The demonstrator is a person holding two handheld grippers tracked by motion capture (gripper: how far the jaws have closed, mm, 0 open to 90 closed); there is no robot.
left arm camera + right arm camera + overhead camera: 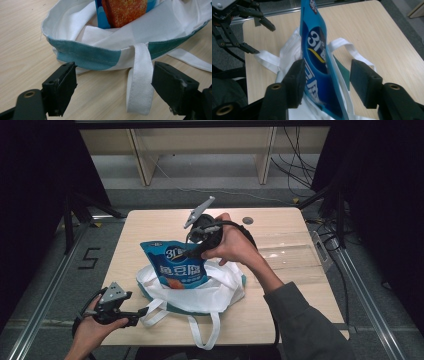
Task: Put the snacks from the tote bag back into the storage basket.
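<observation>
Blue pouch point(172, 265) stands upright in the mouth of the white tote point(220, 292), which lies mid-table point(280, 320); the pouch's lower part sits inside the tote, its top sticks out.

Right gripper point(325, 83): jaws straddle the pouch, one on each side. The left pad looks to touch the pouch face; the right pad stands clear, with a visible gap. So spread, not pinching. High view puts this gripper point(192, 251) at the pouch's upper right edge, hand above the tote.

Left gripper point(142, 312): low at the near-left table edge, jaws spread wide. In its own view point(113, 87) a white strap point(140, 82) lies flat on the table between the jaws, nearer the right one, neither pad on it. Tote rim with teal trim point(85, 53) sits just beyond the tips; pouch point(122, 12) shows inside.
</observation>
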